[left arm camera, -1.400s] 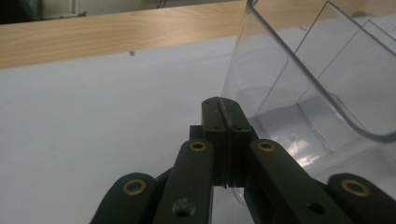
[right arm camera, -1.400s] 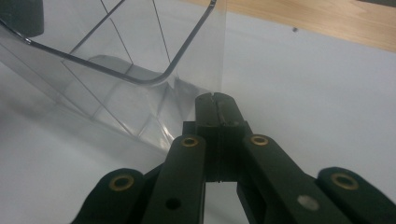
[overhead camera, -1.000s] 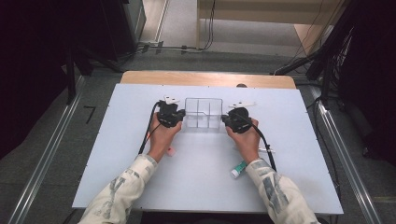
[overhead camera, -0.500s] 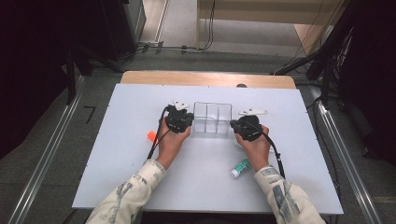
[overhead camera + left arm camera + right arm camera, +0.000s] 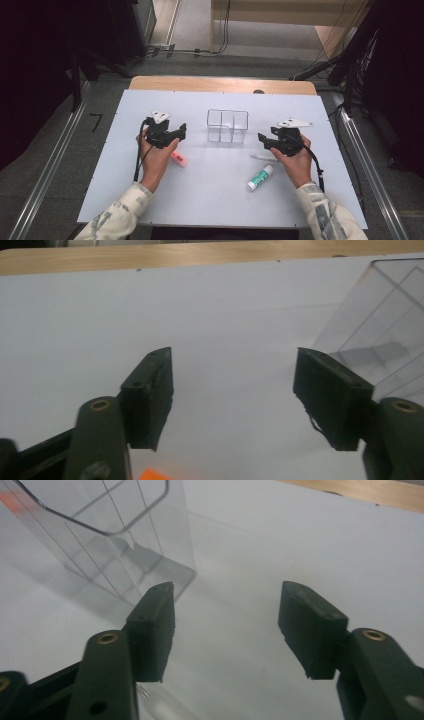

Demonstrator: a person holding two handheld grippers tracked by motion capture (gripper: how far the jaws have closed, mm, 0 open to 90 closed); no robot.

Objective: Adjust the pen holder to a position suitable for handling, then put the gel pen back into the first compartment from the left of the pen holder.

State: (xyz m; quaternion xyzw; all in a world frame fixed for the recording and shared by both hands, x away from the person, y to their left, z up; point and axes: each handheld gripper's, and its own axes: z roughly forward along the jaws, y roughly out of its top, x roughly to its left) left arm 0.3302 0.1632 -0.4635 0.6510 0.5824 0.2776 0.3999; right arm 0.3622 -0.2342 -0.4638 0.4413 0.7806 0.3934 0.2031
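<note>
A clear plastic box with dividers [image 5: 227, 126] stands upright on the white table top [image 5: 210, 200], nothing visible inside it. My left gripper [image 5: 180, 132] sits to the left of it, apart from it. Its jaws have just been opening and stand open with nothing between them [image 5: 232, 390]; the box [image 5: 380, 335] is off to their right. My right gripper [image 5: 262, 139] sits to the right of the box. Its jaws have also just been opening and are open and empty [image 5: 227, 625], with the box [image 5: 110, 535] at the upper left.
A pink-orange marker [image 5: 178, 159] lies by the left hand. Near the right hand lie a thin clear pen [image 5: 265, 158] and a white-and-green glue stick [image 5: 260, 178]. A wooden strip [image 5: 222, 84] borders the table's far edge, with cables on the floor beyond.
Both grippers were shut at the sides of the box. They have since opened and drawn away from it, left gripper leftward and right gripper rightward. The box shifted slightly right early on.
</note>
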